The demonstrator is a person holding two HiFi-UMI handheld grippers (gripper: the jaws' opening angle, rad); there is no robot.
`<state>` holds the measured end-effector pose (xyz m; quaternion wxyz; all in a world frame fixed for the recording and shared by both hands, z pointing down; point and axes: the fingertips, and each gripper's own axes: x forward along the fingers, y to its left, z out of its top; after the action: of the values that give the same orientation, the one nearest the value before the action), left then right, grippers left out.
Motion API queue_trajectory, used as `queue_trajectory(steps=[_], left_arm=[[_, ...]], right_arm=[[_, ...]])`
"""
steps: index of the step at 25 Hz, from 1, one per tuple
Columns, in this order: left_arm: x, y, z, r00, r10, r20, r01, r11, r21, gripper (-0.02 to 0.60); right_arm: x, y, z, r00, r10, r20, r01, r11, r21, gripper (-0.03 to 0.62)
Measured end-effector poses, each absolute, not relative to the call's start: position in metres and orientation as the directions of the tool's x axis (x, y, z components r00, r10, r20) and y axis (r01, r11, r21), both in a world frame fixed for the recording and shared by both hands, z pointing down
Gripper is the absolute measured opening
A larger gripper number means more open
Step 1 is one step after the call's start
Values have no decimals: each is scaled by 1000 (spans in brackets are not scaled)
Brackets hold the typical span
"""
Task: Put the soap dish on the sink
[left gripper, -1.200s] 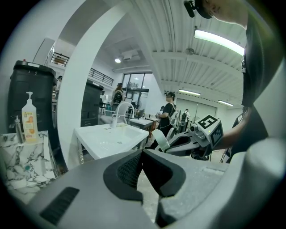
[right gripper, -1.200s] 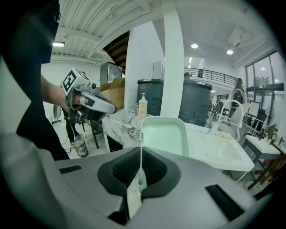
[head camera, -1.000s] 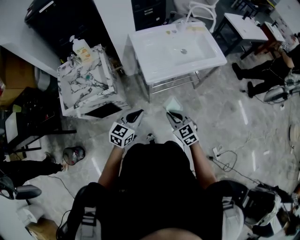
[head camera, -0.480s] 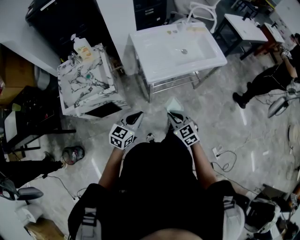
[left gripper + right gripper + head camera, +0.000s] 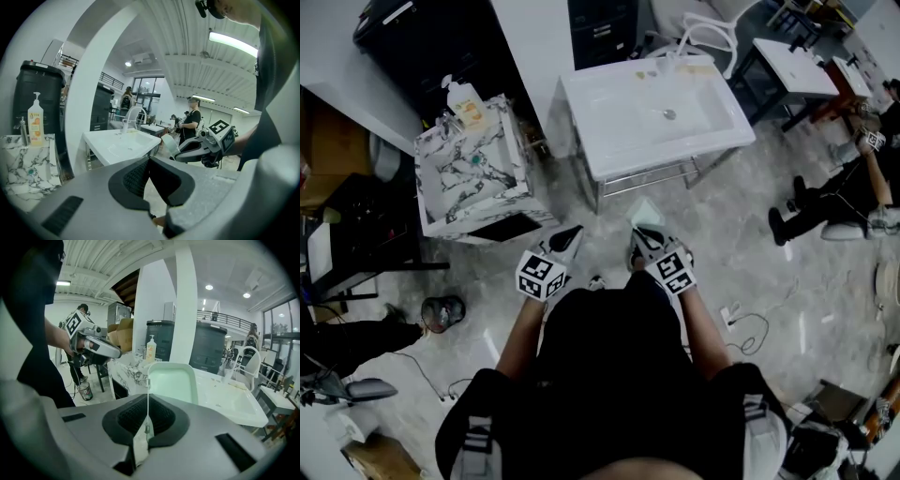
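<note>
Unlike the head view, the right gripper view shows the right hand-held gripper (image 5: 147, 425) clamped on the single soap dish (image 5: 173, 383) by its edge, in front of the sink (image 5: 592, 127). The left hand-held gripper (image 5: 149, 174), second of two, is closed and empty.

Underfoot lies a glossy grey marble floor (image 5: 741, 234). A white black-veined marble cabinet (image 5: 473, 173) stands ahead-left of the left tongs (image 5: 570, 235), with a tall black cabinet (image 5: 422, 42) beyond.

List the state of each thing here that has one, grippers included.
soap dish: clamped by its edge in the right gripper, held in the air short of the sink.
right gripper: shut on the soap dish.
left gripper: shut, nothing between its jaws.
sink: soap dish not yet on it.
pump bottle: upright on the marble-patterned cabinet.
</note>
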<state>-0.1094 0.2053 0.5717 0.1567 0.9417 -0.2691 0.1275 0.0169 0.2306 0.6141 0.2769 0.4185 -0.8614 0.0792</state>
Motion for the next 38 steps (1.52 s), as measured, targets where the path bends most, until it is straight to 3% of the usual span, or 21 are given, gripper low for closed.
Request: queue_trajectory(steps=[25,38], left_arm=[[-67,143,570,798,-492,348,-582,-779,233,0],[-31,88,562,760,-536,367,-629,-748,211,0]], right_arm=[[67,166,626,-516,-649,559,-762,645,46,-2],[85,92,629,-604,-595,530,-674,737,60,-2]])
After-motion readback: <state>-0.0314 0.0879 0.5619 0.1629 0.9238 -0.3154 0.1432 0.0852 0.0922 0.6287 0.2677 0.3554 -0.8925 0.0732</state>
